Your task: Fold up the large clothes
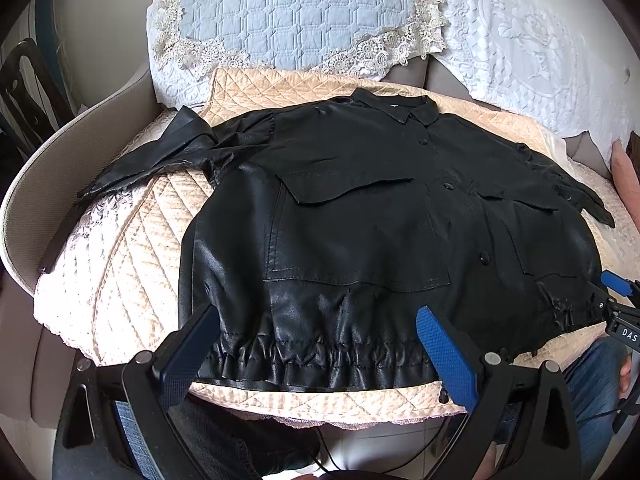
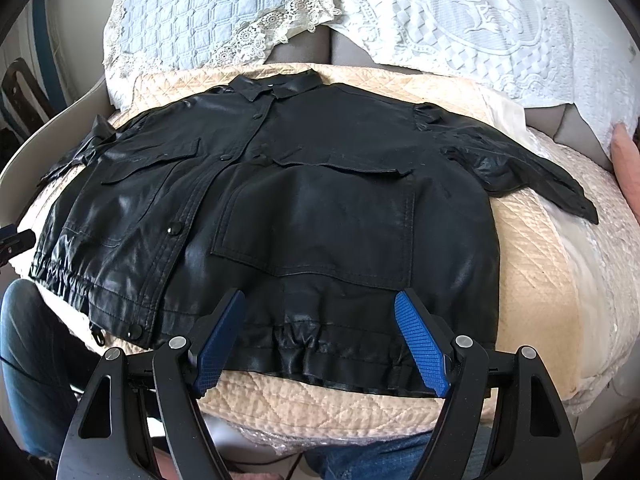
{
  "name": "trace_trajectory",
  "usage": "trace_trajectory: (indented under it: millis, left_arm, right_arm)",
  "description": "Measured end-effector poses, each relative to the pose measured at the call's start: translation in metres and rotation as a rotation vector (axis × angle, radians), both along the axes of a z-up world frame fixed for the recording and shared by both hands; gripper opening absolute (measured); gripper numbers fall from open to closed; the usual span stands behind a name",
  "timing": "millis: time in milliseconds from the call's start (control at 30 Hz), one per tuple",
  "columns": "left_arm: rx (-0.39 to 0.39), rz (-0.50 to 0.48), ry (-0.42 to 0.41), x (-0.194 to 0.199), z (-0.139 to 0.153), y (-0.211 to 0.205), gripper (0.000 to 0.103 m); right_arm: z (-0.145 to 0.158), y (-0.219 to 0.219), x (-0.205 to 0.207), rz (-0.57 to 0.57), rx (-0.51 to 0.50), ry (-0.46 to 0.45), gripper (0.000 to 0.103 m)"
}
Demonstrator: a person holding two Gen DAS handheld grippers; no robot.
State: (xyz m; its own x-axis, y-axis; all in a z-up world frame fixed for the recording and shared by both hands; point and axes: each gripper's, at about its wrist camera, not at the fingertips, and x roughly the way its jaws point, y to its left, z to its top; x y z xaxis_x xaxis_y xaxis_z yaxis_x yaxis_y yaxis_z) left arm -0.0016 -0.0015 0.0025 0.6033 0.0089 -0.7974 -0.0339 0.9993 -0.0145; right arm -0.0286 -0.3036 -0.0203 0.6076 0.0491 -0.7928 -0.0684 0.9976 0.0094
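The left tool (image 1: 316,344) gapes wide over the gathered near hem of the glossy black jacket (image 1: 360,216), holding nothing. The right tool (image 2: 320,336) likewise spreads wide, empty. The jacket lies flat, buttoned, on a peach quilted cover (image 2: 532,264).

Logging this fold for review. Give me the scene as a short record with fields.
garment: black jacket, front up, buttoned, lying flat
collar: at the far side
hem: gathered, at the near edge
sleeves: both spread outward, creased
surface: beige quilt
behind: blue cushion with lace trim
left claw: open, over the hem, holding nothing
right claw: open, over the hem, holding nothing
fold: not yet begun
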Motion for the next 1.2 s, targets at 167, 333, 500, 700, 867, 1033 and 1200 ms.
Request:
trace_trajectory:
  millis: [167,333,500,700,867,1033,1200]
  left_arm:
    - [0.002,-0.001,0.005,-0.001,-0.002,-0.001,0.1]
    - [0.005,0.0,0.007,0.0,-0.003,-0.001,0.1]
    - [0.014,0.002,0.01,0.001,-0.006,0.0,0.1]
    - [0.031,0.006,0.013,0.002,-0.009,0.0,0.1]
    - [0.034,0.01,0.023,0.004,-0.012,0.001,0.1]
    - [0.035,0.01,0.024,0.004,-0.014,0.002,0.1]
    - [0.033,0.008,0.025,0.003,-0.014,0.003,0.1]
  right_arm:
    - [0.0,0.001,0.0,0.001,0.002,-0.005,0.078]
    - [-0.001,0.002,0.0,0.006,0.008,-0.01,0.078]
    - [-0.001,0.005,0.001,0.013,0.014,-0.013,0.078]
    - [-0.001,0.007,0.003,0.014,0.025,-0.018,0.078]
    - [0.0,0.01,0.003,0.022,0.021,-0.022,0.078]
    - [0.001,0.011,0.003,0.024,0.042,-0.023,0.078]
    - [0.002,0.013,0.004,0.033,0.044,-0.022,0.078]
